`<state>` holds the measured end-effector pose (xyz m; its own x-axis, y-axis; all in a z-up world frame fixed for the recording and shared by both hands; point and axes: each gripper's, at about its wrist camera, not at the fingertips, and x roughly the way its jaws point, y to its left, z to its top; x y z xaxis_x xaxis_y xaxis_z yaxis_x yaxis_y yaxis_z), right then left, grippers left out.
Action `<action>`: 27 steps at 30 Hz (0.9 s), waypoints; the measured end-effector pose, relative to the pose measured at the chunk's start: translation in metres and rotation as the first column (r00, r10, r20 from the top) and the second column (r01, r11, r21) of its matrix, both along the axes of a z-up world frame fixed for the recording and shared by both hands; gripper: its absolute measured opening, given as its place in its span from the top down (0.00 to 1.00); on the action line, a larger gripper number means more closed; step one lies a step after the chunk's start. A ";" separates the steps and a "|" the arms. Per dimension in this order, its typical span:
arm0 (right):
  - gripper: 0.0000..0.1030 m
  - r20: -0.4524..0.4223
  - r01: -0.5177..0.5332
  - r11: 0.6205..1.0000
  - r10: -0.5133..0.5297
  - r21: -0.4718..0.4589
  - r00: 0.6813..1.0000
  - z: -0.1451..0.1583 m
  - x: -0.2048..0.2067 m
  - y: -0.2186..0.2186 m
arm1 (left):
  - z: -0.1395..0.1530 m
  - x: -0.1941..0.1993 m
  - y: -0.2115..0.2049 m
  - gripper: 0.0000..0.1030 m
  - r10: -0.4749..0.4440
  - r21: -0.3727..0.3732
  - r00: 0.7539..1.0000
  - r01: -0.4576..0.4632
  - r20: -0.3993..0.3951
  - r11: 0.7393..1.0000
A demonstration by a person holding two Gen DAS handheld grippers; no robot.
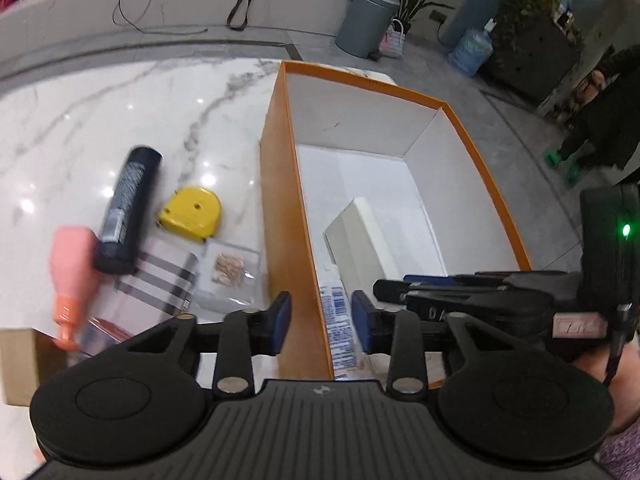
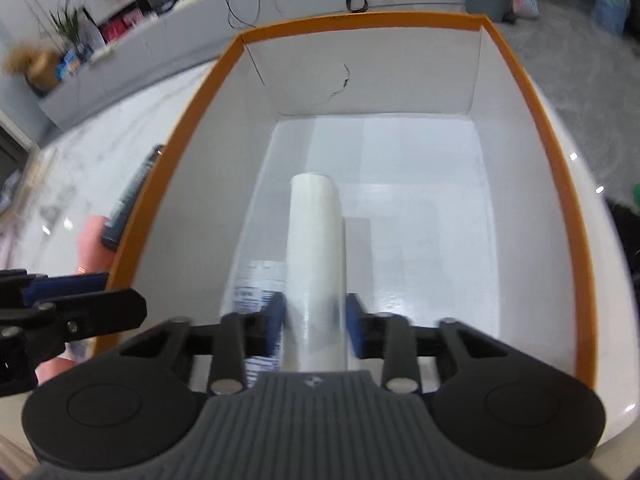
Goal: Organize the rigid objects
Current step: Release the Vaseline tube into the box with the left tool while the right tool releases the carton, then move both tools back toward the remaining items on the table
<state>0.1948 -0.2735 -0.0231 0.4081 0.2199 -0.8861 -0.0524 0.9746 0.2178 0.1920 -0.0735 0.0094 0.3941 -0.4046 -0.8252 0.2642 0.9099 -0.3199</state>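
An orange box [image 1: 284, 216] with a white inside stands on the marble table; it fills the right wrist view [image 2: 556, 168]. My right gripper [image 2: 316, 320] is inside it, shut on a white box [image 2: 316, 240], which also shows in the left wrist view [image 1: 360, 236]. My left gripper [image 1: 320, 322] is open and empty, straddling the orange box's left wall. A printed label [image 1: 338, 320] lies on the box floor. Left of the box lie a black cylinder [image 1: 128, 208], a yellow tape measure [image 1: 192, 212] and a pink bottle [image 1: 72, 276].
A striped packet [image 1: 160, 280] and a clear bag of small bits [image 1: 230, 272] lie by the box. A cardboard piece [image 1: 18, 364] sits at the near left. A grey bin [image 1: 366, 20] and plants stand on the floor beyond.
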 end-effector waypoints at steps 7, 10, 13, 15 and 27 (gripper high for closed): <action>0.72 -0.107 0.013 0.992 -0.027 -0.125 0.994 -0.006 0.014 -0.012 | -0.011 -0.001 0.014 0.78 -0.002 -0.075 1.000 0.001 -0.012 0.997; 0.71 -0.153 0.038 0.990 -0.059 -0.138 0.986 -0.017 0.019 -0.017 | -0.015 -0.002 0.019 0.79 -0.007 -0.114 1.000 0.005 -0.017 0.993; 0.71 -0.168 0.040 0.989 -0.063 -0.140 0.984 -0.018 0.024 -0.013 | -0.018 -0.002 0.024 0.79 0.009 -0.149 0.999 -0.014 -0.035 0.989; 0.71 -0.168 0.009 0.989 -0.034 -0.146 0.985 -0.018 0.024 -0.007 | -0.019 -0.003 0.026 0.79 0.018 -0.166 0.999 -0.025 -0.042 0.986; 0.70 -0.220 -0.002 1.000 -0.004 -0.029 0.975 -0.024 0.020 0.011 | -0.011 -0.029 0.023 0.78 0.027 -0.122 0.998 -0.035 -0.065 0.992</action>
<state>0.2145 -0.2622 -0.0469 0.2025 0.1927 -0.9601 -0.0050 0.9806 0.1957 0.1632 -0.0504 -0.0014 0.3566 -0.4932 -0.7935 0.2124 0.8698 -0.4453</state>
